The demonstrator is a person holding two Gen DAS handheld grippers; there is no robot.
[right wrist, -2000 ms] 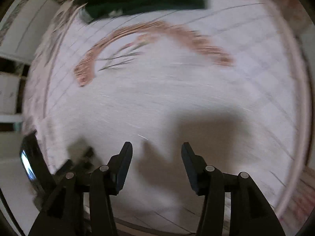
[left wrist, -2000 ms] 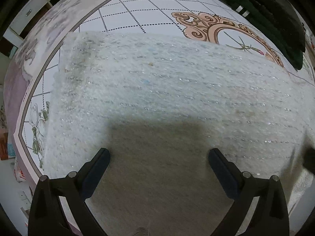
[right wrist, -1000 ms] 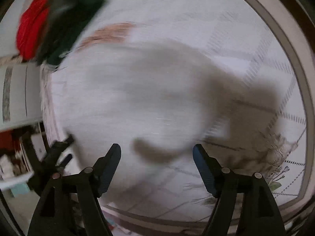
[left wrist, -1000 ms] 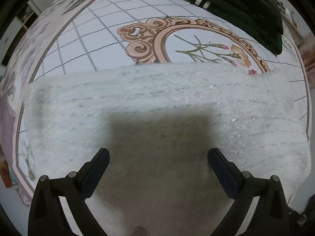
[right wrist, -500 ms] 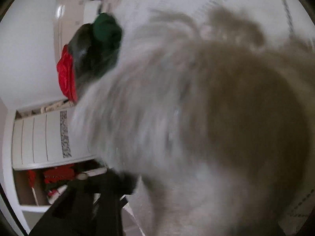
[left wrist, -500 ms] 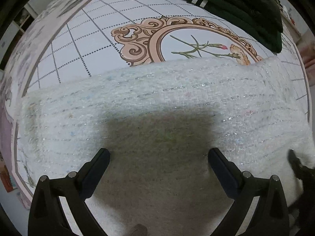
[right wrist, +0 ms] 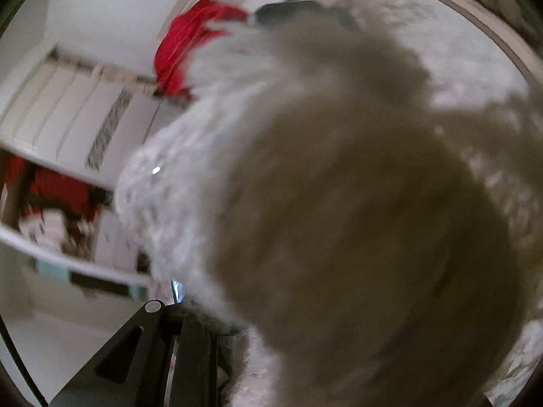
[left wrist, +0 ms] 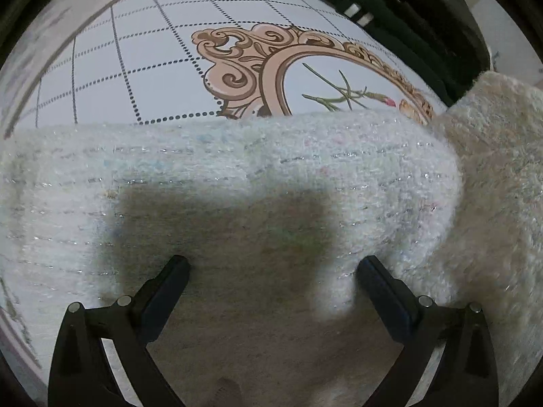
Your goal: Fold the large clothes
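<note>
A white fuzzy knit garment (left wrist: 237,176) with silver threads lies folded on the patterned table cover (left wrist: 152,68). My left gripper (left wrist: 271,271) is open and empty, its fingers resting low over the garment. At the right of the left wrist view a lifted flap of the same garment (left wrist: 492,186) rises above the rest. In the right wrist view the garment (right wrist: 322,186) fills the frame, blurred and raised. Only the right gripper's left finger (right wrist: 190,335) shows, with the fabric against it; the other finger is hidden.
A dark green garment with white stripes (left wrist: 390,10) lies at the far side of the table. A red garment (right wrist: 190,44) and white shelving (right wrist: 68,108) show beyond the table in the right wrist view.
The right gripper closed in on the garment's right edge and lifted it; fabric now covers its view. A raised flap appeared at the right of the left view. The left gripper stayed open.
</note>
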